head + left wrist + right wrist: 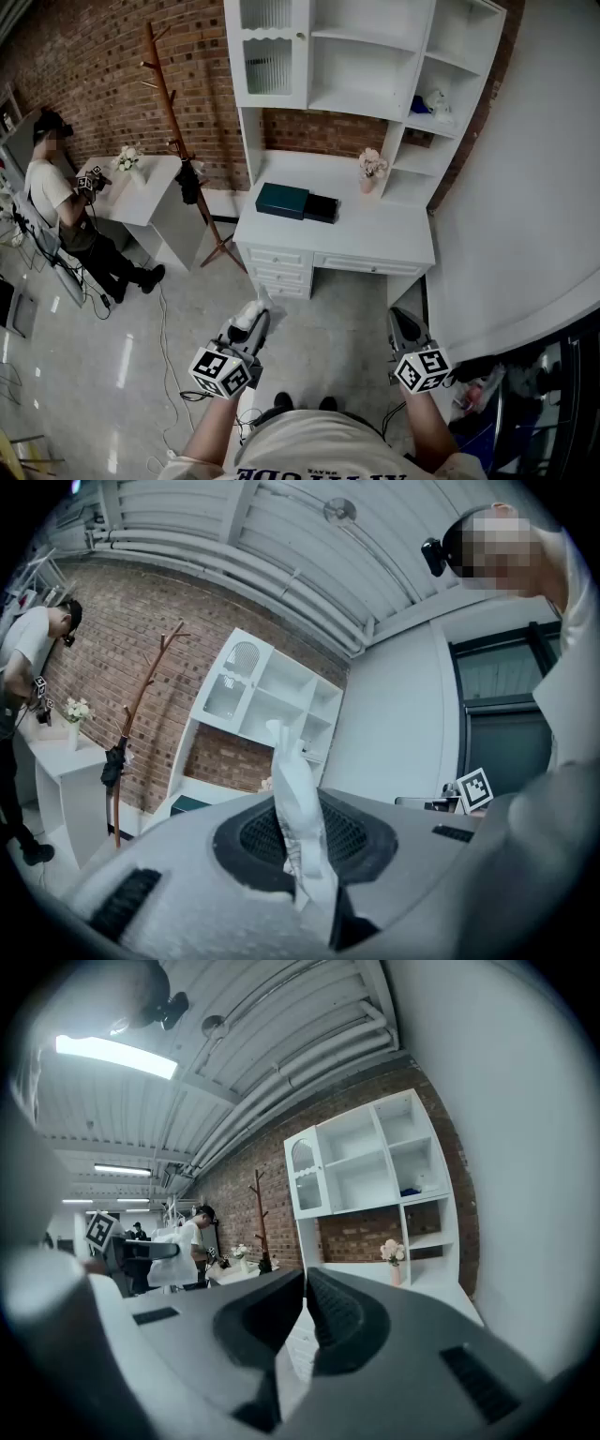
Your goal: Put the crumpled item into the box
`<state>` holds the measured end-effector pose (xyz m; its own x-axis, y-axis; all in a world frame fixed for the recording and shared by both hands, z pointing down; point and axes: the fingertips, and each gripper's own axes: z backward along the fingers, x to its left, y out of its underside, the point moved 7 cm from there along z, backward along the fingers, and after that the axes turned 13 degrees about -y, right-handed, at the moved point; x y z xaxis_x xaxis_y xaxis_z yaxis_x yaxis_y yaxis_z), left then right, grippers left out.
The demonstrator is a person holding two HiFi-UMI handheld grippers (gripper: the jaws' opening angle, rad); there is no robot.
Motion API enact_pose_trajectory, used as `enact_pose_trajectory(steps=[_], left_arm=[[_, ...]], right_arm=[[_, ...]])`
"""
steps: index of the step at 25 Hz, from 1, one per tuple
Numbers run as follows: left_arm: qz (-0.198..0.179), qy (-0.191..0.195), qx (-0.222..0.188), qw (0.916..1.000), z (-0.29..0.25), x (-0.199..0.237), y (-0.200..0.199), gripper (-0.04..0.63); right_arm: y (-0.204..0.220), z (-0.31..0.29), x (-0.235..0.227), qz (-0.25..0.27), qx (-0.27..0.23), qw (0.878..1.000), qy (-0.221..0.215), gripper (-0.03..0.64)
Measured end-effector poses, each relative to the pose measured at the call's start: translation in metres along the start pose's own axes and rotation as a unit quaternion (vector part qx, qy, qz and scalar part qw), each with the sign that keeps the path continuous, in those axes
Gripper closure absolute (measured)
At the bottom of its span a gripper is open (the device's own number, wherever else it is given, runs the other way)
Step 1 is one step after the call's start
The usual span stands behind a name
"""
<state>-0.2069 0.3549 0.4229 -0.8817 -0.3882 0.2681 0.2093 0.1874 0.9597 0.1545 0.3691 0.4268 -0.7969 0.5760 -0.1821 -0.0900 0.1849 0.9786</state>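
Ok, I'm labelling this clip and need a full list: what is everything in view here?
brick wall: one, red-brown, at the back
desk: one, white, against the brick wall
shelf unit: one, white, on the desk
box: one, dark teal with a black part at its right, on the desk
side table: one, white, far left
flowers: two bunches, pale, one on the desk, one on the side table
coat rack: one, brown, between side table and desk
person: one, light shirt, at the side table
crumpled item: one, white, in the left tongs
left tongs: grey, shut on the crumpled item
right tongs: grey, shut, empty
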Motion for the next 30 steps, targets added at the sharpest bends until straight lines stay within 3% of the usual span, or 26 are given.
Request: enact_pose_trajectory(steps=[30], left_arm=[[0.005,0.017,0.005,0.9998,0.009,0.025,-0.003,0.529]], right_arm=[[0.000,-0.011,0.029,0.004,0.001,1.000,0.015,0.581]])
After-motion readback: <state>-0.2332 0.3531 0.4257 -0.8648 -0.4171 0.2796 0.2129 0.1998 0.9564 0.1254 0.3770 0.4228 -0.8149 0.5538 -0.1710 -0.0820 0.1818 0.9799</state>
